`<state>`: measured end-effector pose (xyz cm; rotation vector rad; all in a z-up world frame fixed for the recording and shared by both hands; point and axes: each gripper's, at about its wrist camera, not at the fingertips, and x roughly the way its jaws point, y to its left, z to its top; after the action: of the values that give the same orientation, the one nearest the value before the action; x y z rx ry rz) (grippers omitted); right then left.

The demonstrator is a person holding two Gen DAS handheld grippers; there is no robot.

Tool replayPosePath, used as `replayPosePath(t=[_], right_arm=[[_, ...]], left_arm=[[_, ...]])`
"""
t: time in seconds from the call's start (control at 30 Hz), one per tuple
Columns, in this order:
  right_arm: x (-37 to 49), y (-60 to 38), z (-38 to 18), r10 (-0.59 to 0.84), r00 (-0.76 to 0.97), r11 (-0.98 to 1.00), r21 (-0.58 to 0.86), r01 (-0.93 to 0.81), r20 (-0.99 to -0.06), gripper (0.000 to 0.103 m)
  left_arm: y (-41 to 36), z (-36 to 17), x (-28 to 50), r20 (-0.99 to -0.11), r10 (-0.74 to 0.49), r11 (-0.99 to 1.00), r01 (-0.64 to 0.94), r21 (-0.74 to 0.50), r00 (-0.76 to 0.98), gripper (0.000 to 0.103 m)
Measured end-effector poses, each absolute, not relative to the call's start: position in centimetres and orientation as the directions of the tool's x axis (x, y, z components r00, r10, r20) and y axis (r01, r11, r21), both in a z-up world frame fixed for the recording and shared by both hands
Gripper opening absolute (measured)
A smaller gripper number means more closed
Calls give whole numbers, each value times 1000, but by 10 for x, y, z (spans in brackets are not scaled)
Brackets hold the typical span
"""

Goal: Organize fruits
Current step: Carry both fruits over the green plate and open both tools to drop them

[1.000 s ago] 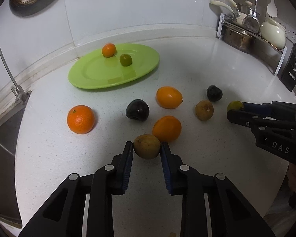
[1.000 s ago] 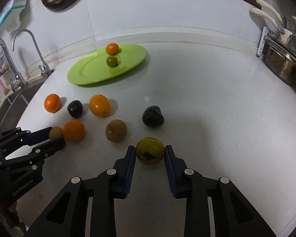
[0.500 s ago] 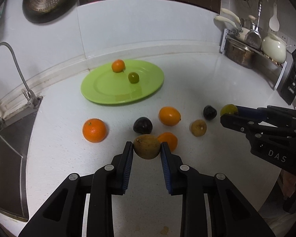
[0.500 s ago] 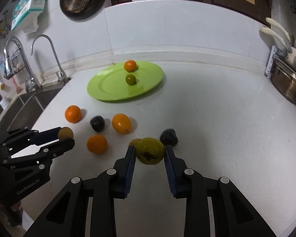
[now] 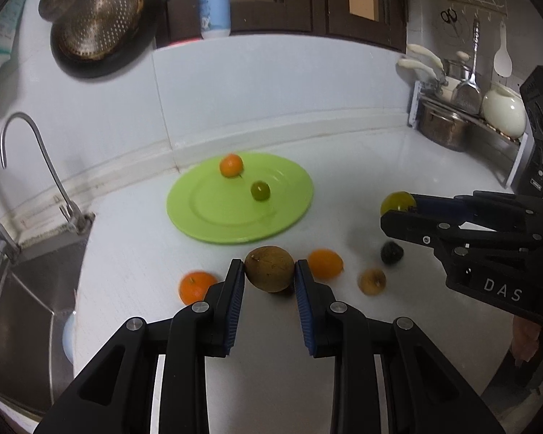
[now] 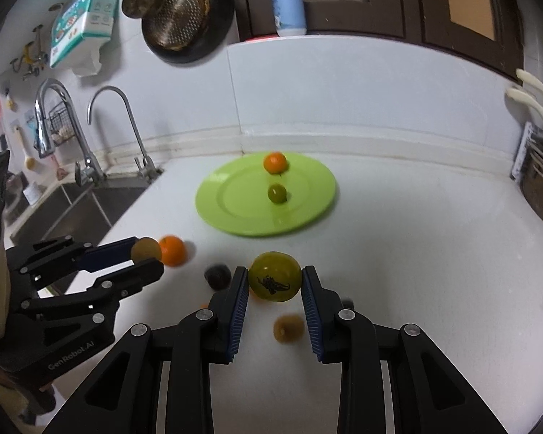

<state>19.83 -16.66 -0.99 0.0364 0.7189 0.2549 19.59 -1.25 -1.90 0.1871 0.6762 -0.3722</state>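
My left gripper (image 5: 269,271) is shut on a brown round fruit (image 5: 269,268), held above the white counter; it also shows in the right wrist view (image 6: 146,249). My right gripper (image 6: 275,282) is shut on a yellow-green fruit (image 6: 275,280), also lifted; it shows in the left wrist view (image 5: 398,201). A green plate (image 5: 213,217) lies further back holding a small orange (image 5: 231,165) and a small green fruit (image 5: 260,190). On the counter lie an orange (image 5: 195,286), another orange (image 5: 325,263), a brown fruit (image 5: 371,281) and a dark fruit (image 5: 391,252).
A sink with a tap (image 5: 36,166) is at the left. A rack with pots (image 5: 467,123) stands at the back right. A strainer pan (image 5: 97,25) hangs on the wall and a bottle (image 5: 214,3) stands on the ledge.
Both grippers have risen from the counter with their fruits and now sit higher, so the plate and the loose fruits look farther off.
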Motion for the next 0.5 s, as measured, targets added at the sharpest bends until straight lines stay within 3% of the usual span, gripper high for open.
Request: replayPosePath(t=[0.5], right_arm=[[264, -155, 19, 292, 750, 956, 146, -256, -593, 31]], left_arm=[[-1, 10, 248, -579, -255, 932, 356, 65, 774, 29]])
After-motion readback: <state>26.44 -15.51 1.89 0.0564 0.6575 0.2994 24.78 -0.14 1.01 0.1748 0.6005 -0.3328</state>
